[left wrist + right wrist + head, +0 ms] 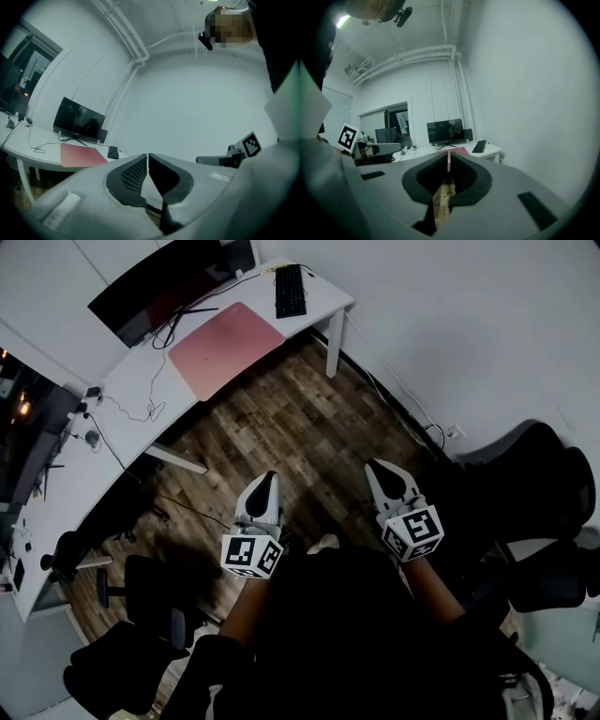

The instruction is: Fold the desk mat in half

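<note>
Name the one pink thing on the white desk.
The desk mat, lying flat at the front edge of the desk; the monitor and keyboard beside it are black.

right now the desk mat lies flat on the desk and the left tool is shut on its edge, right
Not quite. The desk mat does lie flat on the desk, but the left tool is shut on nothing: the head view shows it over the wooden floor, away from the desk, and the left gripper view shows its jaws together, empty.
</note>
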